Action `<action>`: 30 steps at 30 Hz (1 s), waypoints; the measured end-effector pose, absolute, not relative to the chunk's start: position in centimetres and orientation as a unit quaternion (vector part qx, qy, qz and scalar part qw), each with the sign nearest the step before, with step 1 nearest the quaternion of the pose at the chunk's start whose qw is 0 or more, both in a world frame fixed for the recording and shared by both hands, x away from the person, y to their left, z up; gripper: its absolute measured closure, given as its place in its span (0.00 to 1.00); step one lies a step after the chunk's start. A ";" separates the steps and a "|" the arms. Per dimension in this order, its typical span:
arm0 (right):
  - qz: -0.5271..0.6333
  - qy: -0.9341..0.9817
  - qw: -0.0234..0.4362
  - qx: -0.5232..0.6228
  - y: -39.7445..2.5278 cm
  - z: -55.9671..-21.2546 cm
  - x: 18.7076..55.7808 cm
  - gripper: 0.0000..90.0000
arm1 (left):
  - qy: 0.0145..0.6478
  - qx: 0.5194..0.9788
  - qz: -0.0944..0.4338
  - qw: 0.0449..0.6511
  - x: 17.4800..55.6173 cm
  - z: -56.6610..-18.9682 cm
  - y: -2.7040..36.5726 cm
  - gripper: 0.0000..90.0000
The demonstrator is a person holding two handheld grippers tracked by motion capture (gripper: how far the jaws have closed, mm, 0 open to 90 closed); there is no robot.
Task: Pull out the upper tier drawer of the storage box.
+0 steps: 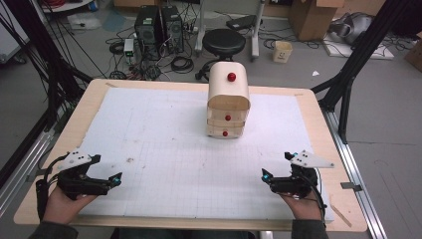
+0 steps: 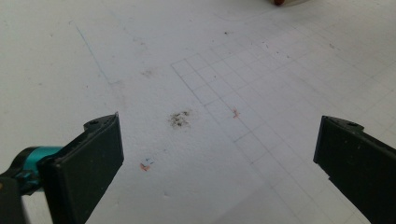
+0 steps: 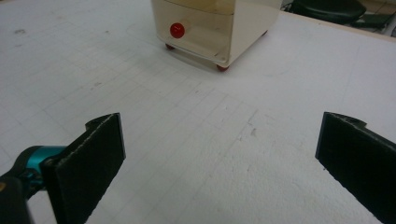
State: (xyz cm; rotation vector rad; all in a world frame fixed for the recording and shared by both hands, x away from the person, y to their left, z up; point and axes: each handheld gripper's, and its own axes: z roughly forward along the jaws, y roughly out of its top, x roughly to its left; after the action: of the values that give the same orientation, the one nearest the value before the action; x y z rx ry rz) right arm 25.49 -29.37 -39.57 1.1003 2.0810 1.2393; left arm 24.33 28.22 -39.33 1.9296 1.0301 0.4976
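Observation:
A small cream drawer chest (image 1: 228,99) with red knobs stands upright at the far middle of the white gridded mat (image 1: 164,149). Its lowest drawer front and red knob (image 3: 177,30) appear ahead in the right gripper view. My left gripper (image 1: 106,168) rests at the mat's near left corner, held by a hand, jaws wide apart with nothing between them (image 2: 219,154). My right gripper (image 1: 276,165) sits at the near right, also open and empty (image 3: 219,154). Both are well short of the chest.
The mat lies on a wooden table (image 1: 84,107). A small dark smudge (image 2: 180,119) marks the mat ahead of the left gripper. Beyond the table stand a black stool (image 1: 224,42), computer towers (image 1: 159,30), cables and cardboard boxes (image 1: 311,17).

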 end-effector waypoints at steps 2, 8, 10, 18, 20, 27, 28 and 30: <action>0.450 0.762 0.236 0.401 -29.1 -39.5 25.4 0.00 | 0.414 0.774 0.200 0.435 24.3 -39.3 28.3 0.02; 0.447 0.764 0.242 0.398 -28.1 -39.5 25.2 0.00 | 0.414 0.773 0.201 0.437 24.2 -39.2 28.3 0.02; 0.444 0.761 0.247 0.403 -27.4 -39.5 25.2 0.00 | 0.412 0.773 0.201 0.437 24.2 -39.1 28.3 0.02; 0.445 0.753 0.258 0.411 -26.1 -39.2 25.3 0.00 | 0.413 0.772 0.202 0.440 24.2 -39.1 28.3 0.02; 0.445 0.751 0.262 0.412 -25.7 -39.1 25.4 0.00 | 0.413 0.772 0.201 0.440 24.2 -39.1 28.3 0.02; 0.445 0.743 0.280 0.415 -24.0 -38.9 25.8 0.00 | 0.414 0.771 0.200 0.441 24.2 -39.2 28.2 0.02; 0.445 0.742 0.280 0.415 -23.8 -38.9 25.9 0.00 | 0.413 0.771 0.200 0.441 24.3 -39.2 28.3 0.02; 0.444 0.741 0.285 0.415 -23.2 -38.9 26.1 0.00 | 0.412 0.772 0.199 0.440 24.3 -39.2 28.3 0.02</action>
State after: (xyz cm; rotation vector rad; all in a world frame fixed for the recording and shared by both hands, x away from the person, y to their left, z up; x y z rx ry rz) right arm 26.08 -23.24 -38.90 1.1102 1.9826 1.1860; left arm 24.30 28.31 -39.17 1.9182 1.0241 0.4954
